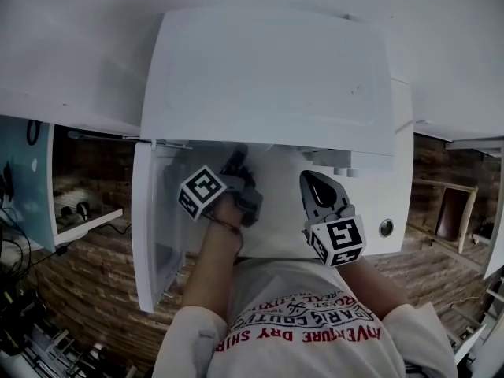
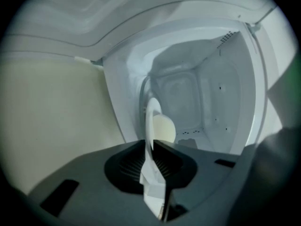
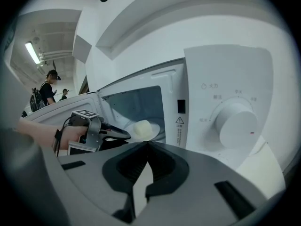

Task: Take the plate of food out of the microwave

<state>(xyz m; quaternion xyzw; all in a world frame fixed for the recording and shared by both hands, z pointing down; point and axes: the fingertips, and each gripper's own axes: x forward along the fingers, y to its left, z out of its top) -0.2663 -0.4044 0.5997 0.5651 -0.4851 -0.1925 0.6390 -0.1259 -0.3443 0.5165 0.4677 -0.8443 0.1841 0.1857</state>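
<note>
Two hand-held grippers, both at an open microwave.

Item 1: left gripper (image 2: 151,144). Jaws drawn narrow and pinched on the near rim of a white plate (image 2: 149,119); the pads press both faces of the rim. It reaches into the oven cavity.

Item 2: right gripper (image 3: 147,143). Jaw tips together, nothing between them. It sits outside the cavity, in front of the control panel (image 3: 225,102).

Item 3: plate, as above. It lies inside the cavity and carries one pale, rounded bun (image 2: 164,128) near its middle.

Item 4: microwave (image 1: 268,69), white. Its door (image 1: 153,227) is swung open at the left of the head view. A round white dial (image 3: 237,124) bears a small red mark. Small grey characters ring the dial, too small to read. A warning-triangle label (image 3: 180,121) with fine print, unreadable, sits below a black rectangle on the panel edge.

Item 5: shirt (image 1: 307,321), white, on the person. Its red lettering, seen upside down, reads in part "DRY SHIR".

Item 6: floor (image 1: 87,290), wood-plank pattern.
</note>
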